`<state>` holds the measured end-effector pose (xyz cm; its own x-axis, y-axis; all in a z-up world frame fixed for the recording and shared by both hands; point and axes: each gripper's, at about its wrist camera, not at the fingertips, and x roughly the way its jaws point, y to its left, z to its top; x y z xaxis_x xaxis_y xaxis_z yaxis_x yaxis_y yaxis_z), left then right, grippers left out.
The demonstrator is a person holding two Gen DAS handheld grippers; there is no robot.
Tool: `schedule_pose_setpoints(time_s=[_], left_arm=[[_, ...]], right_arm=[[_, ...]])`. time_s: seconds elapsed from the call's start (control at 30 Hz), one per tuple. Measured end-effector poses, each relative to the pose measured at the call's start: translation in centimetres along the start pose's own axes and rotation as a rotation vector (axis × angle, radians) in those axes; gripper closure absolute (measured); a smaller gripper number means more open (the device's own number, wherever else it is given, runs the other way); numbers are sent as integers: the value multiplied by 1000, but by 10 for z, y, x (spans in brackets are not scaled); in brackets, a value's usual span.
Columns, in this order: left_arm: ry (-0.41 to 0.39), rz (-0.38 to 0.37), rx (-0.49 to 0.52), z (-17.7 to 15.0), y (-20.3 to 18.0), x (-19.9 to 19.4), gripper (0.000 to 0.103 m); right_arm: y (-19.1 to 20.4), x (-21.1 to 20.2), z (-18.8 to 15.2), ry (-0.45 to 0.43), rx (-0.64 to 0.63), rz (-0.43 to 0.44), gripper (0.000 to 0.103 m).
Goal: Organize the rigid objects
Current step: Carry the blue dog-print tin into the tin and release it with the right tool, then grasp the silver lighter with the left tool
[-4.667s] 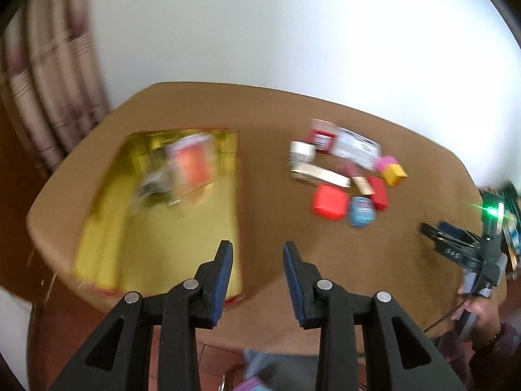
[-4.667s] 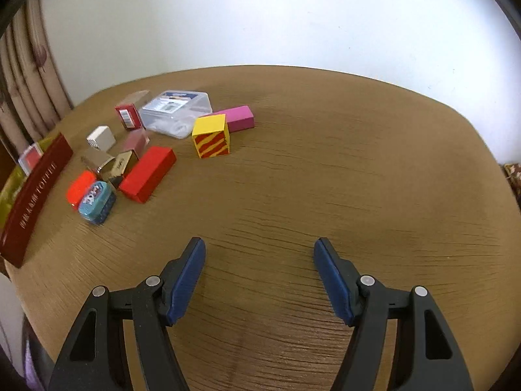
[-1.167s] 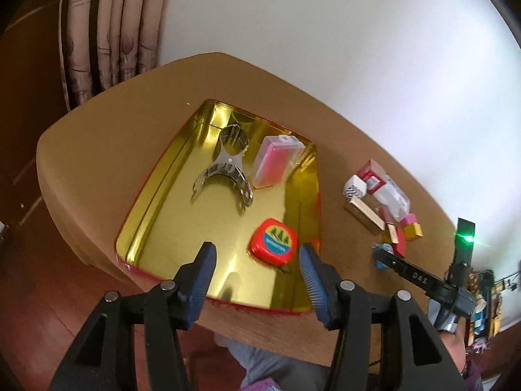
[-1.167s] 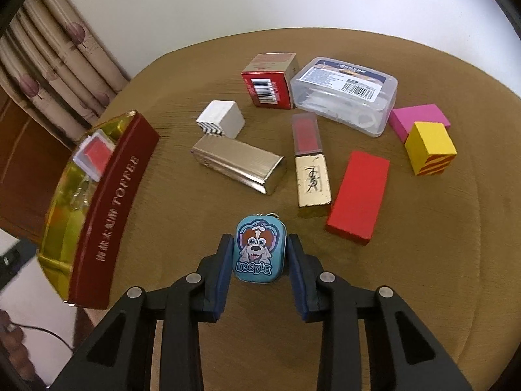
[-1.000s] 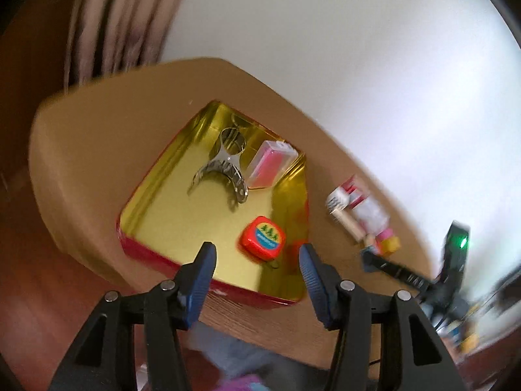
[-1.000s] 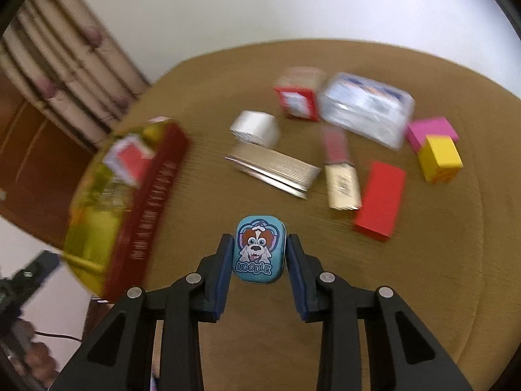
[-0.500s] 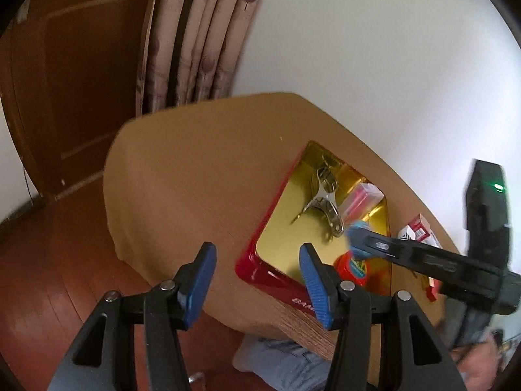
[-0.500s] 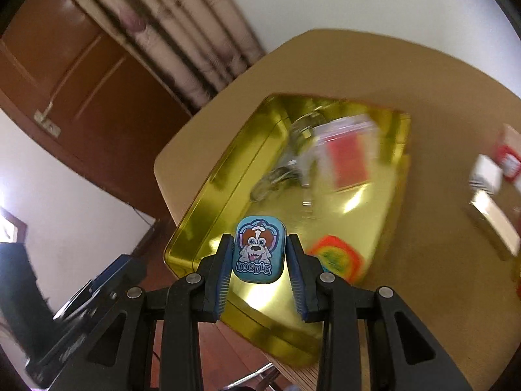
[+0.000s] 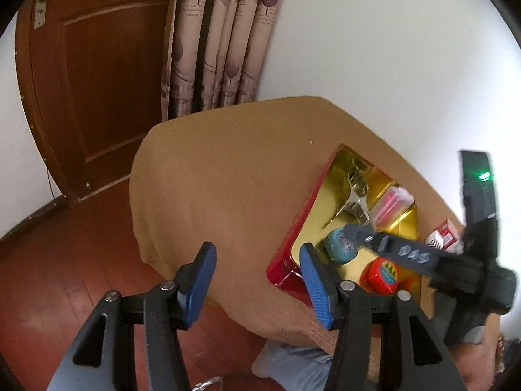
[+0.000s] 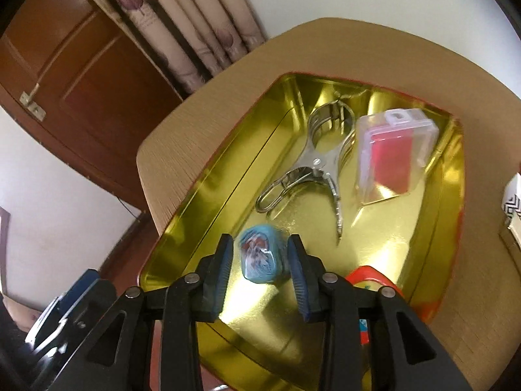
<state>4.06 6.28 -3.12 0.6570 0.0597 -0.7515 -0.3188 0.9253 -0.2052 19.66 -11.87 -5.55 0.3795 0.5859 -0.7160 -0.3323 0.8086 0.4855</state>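
The right tool (image 10: 260, 257) is hanging over the near end of a gold tray (image 10: 208, 176), its blue pads parted a little wider than the small blue case (image 10: 260, 254) blurred between them. The case looks just released, or about to be; whether a pad is touching it cannot be told.

Deeper in the tray are lying a metal clamp (image 10: 312, 166) and a clear plastic box with a red insert (image 10: 390, 150). A red round tape measure (image 10: 371, 277) is sitting just right of the tool, partly hidden behind it.

The left tool (image 9: 257, 273) is waiting open and empty, off the bench (image 9: 228, 169) edge, above the wooden floor.

The risk, as I judge it: the case is tipping as it goes down, so it could bounce on the slick metal and knock the tape measure, or skid toward the near rim. Pulling the tool away while a pad is dragging on it could flick it out.
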Motion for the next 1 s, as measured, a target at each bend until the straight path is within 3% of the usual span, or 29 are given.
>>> schedule_pose_setpoints(time_s=[0.1, 0.2, 0.23, 0.27, 0.33, 0.43, 0.57, 0.63, 0.67, 0.77, 0.9, 1.0], left_arm=[[38, -10, 29, -2, -7, 3, 49], [79, -58, 97, -7, -20, 6, 49], [86, -67, 144, -10, -28, 4, 49], [90, -67, 193, -13, -37, 3, 49], [99, -85, 301, -20, -56, -1, 49], [112, -134, 442, -35, -82, -7, 49], [207, -282, 487, -50, -108, -9, 49], [288, -358, 456, -54, -119, -4, 49], [323, -385, 441, -55, -129, -2, 49], [378, -428, 399, -52, -164, 2, 49], [427, -468, 273, -34, -218, 16, 49], [464, -405, 226, -25, -260, 39, 49]], right_arm=[[-17, -37, -13, -85, 30, 58, 62], [-48, -85, -43, -209, 50, -8, 38], [-65, -105, -60, -257, 66, -77, 30], [-80, -121, -75, -294, 74, -156, 30], [-120, -148, -111, -331, 60, -401, 29], [-185, -172, -153, -276, 112, -655, 29], [-251, -199, -194, -222, 176, -858, 29], [-271, -205, -207, -206, 205, -874, 29], [-281, -209, -212, -208, 240, -842, 27], [-296, -219, -216, -241, 308, -763, 17], [-293, -217, -216, -236, 285, -712, 17], [-289, -223, -221, -268, 276, -682, 14]])
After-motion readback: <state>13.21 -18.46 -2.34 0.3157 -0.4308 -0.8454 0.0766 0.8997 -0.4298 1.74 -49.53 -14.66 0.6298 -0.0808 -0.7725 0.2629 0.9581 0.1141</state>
